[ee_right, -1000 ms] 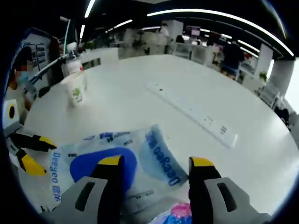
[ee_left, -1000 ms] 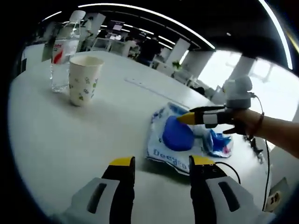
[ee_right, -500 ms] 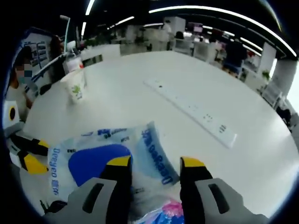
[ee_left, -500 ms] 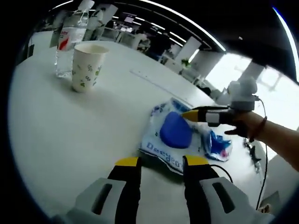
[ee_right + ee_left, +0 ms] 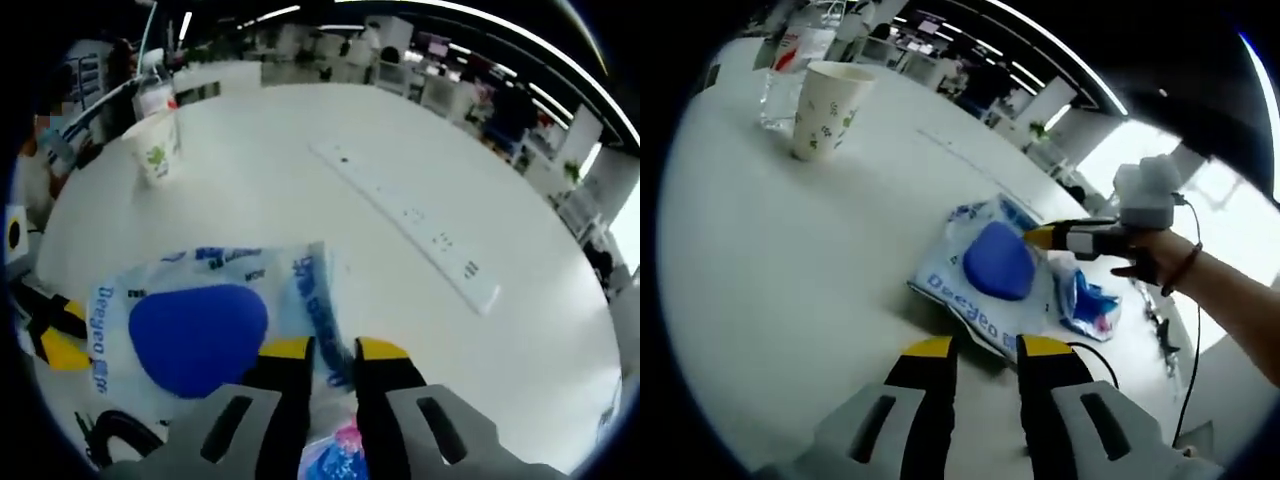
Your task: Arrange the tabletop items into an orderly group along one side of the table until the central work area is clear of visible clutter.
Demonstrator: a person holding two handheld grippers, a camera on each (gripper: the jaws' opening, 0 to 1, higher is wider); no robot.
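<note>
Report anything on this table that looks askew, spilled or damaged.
Nothing is spilled or broken. The wipes pack lies skewed mid-table with a crumpled blue wrapper against it. The paper cup and water bottle stand upright.

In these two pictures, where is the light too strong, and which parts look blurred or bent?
Left gripper view: the window behind the right gripper is washed out, and the paper cup leans with the fisheye bend. Right gripper view: the power strip curves across the table, and the far office looks soft.
</note>
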